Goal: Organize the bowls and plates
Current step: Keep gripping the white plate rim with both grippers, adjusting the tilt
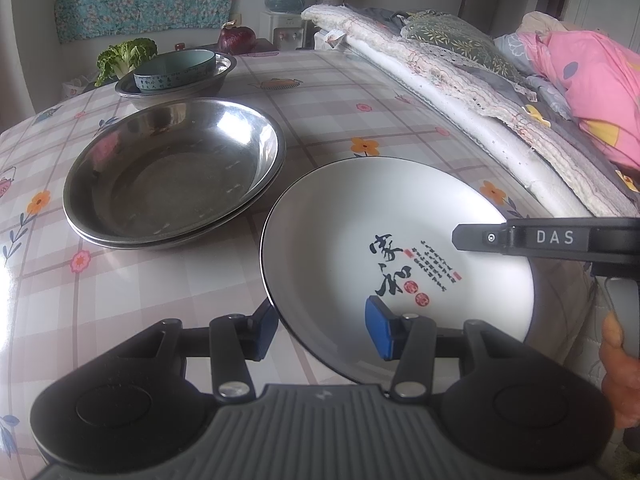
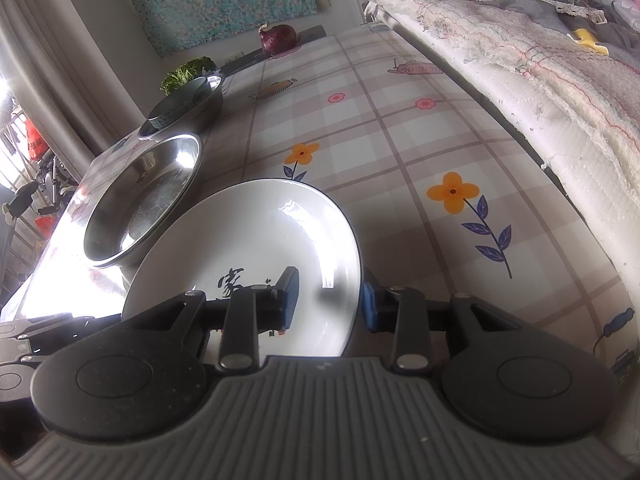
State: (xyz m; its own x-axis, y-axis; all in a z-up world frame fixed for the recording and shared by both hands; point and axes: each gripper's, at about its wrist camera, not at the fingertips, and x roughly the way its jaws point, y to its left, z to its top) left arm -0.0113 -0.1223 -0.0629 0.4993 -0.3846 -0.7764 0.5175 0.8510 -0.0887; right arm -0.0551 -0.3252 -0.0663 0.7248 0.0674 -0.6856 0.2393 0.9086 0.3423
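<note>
A white plate (image 1: 360, 220) (image 2: 260, 232) with black calligraphy sits at the near right of the table, close beside two stacked steel bowls (image 1: 172, 176) (image 2: 140, 200). My left gripper (image 1: 322, 330) straddles the plate's near-left rim, one blue pad under the rim and the other pressed on the inner face. My right gripper (image 2: 330, 302) is shut on the plate's right rim the same way. Its upper finger (image 1: 520, 238) shows reaching over the plate. Whether the plate rests on the table I cannot tell.
A teal bowl (image 1: 176, 68) sits inside a steel basin (image 1: 180, 88) at the table's far left, with leafy greens (image 1: 124, 56) and a red onion (image 1: 236, 38) behind. Folded bedding (image 1: 460, 80) borders the table's right side. A person's hand (image 1: 620, 360) shows at the right edge.
</note>
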